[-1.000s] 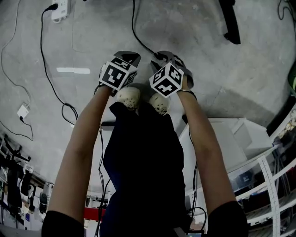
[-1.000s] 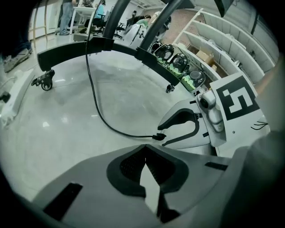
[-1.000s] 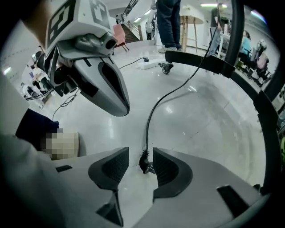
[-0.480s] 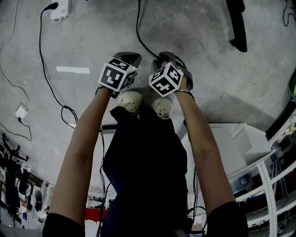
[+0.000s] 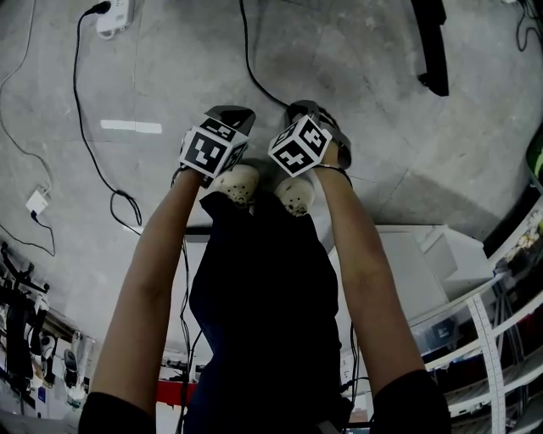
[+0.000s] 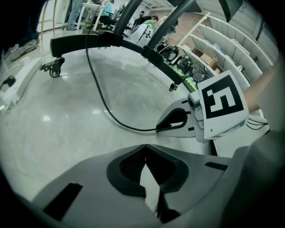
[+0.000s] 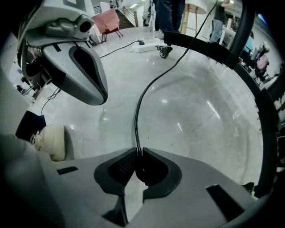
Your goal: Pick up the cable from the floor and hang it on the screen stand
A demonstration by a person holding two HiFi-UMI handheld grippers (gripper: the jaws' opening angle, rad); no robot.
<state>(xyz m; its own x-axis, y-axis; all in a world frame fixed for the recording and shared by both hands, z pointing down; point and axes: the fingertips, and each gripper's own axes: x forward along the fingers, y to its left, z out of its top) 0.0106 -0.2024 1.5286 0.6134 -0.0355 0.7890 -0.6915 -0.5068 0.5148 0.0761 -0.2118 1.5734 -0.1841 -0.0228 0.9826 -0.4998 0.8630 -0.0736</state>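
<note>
Found the black cable (image 7: 136, 120) nipped between the pads of the right tongs (image 7: 139, 151), lately closing and by then clenched upon it; traced it away from the tips in a long bend, flat over the grey floor (image 7: 200, 120), toward a black wheeled base (image 7: 200, 46) and on past a caster (image 7: 164, 51); could not make out the far end; could not tell whether the gripped end was clear of the floor.

Looked next to the left tongs (image 6: 145, 147); found them clenched tip to tip with nothing between, only bare floor showing through the gap lower down; placed the cable ahead of them and off to the right, well clear of their pads, ending at the right tongs just beside.

From the head view, saw both tongs held side by side and pointing down, just above a pair of pale shoes (image 5: 236, 182); noted the right tongs at the very end of the cable, the left a little to the left of it and apart from the line.

Farther out, noted a white power strip (image 5: 114, 17) at the top left, with thin leads trailing over the floor; noted shelving (image 5: 501, 339) at the lower right.
</note>
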